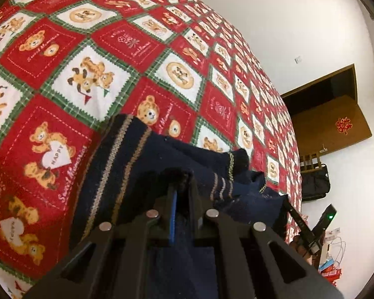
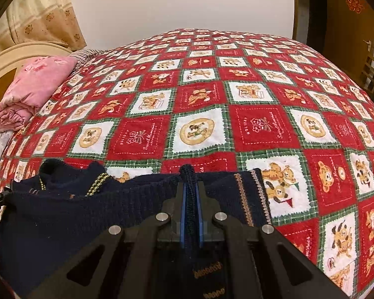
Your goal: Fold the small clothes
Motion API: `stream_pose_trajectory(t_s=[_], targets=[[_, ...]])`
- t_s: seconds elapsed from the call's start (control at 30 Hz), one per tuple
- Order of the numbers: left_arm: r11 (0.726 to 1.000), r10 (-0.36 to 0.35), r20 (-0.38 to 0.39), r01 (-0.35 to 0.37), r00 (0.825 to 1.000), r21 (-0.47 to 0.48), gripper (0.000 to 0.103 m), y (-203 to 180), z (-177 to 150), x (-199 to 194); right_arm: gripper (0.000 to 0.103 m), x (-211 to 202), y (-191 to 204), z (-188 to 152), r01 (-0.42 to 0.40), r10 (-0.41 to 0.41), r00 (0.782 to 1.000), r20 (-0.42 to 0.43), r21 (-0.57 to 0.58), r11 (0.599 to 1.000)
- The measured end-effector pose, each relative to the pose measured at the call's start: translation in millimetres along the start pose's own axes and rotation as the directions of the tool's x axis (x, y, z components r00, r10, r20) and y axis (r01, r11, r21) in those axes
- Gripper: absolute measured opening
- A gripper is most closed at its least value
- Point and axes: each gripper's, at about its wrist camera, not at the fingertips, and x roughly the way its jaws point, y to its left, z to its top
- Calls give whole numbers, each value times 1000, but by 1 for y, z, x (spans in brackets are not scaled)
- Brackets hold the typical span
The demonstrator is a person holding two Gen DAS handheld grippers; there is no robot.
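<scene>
Both grippers, left gripper (image 1: 180, 182) and right gripper (image 2: 190, 182), clamped on navy sweater (image 2: 62, 214) edge over bedspread (image 2: 202, 104), mid-fold; next carry edge across evenly.

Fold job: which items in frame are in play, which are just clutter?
In play: navy knit sweater; left gripper and right gripper, each shut on it.
Clutter: pink quilt, curtain, black bag; bear-print bedspread is only the work surface.
</scene>
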Motion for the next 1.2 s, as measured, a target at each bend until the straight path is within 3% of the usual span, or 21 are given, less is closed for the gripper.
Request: stream_pose_trajectory(t_s=[0.3,0.5,0.57,0.6,0.63,0.67,0.83,0.9,1.03,1.13,1.17,1.2], targets=[[1000,10,65,-10,998,8,4,-3,15,-15,7,-7,1,7,-4,3,998,59,17,1000],[998,21,26,-23,999,64,4,-7,1,-6,8,26,7,1,45,-47,997,-59,-34,998],[991,54,35,-58,998,122,5,-15,-6,-10,12,20,10,0,46,-48,998,-46,-59,997],[988,53,38,-58,998,140,9,-16,-7,-13,22,18,9,0,42,-45,998,-47,-58,997],[987,43,38,-48,998,153,11,-18,-7,-16,39,14,8,-1,37,-39,998,-41,-54,998],[986,48,41,-54,998,157,11,-18,-6,-17,45,8,6,-1,24,-25,999,-24,-47,999],[985,46,39,-52,998,165,11,-21,-4,-14,48,-13,-1,-2,28,-27,998,52,-15,1000],[969,102,33,-107,994,223,11,-29,-9,-6,49,-25,-2,-3,18,-19,996,92,3,1000],[945,208,51,-214,977,248,11,-29,-10,10,51,-39,7,-13,-20,21,994,104,-12,1000],[900,336,103,-351,936,258,11,-22,-6,17,59,-43,19,-27,-85,87,994,66,-31,996],[902,347,100,-361,933,236,15,-15,-3,19,59,-45,25,-35,-104,106,993,51,-40,994],[909,346,94,-358,934,214,27,-7,1,20,59,-47,30,-41,-115,117,992,42,-50,992]])
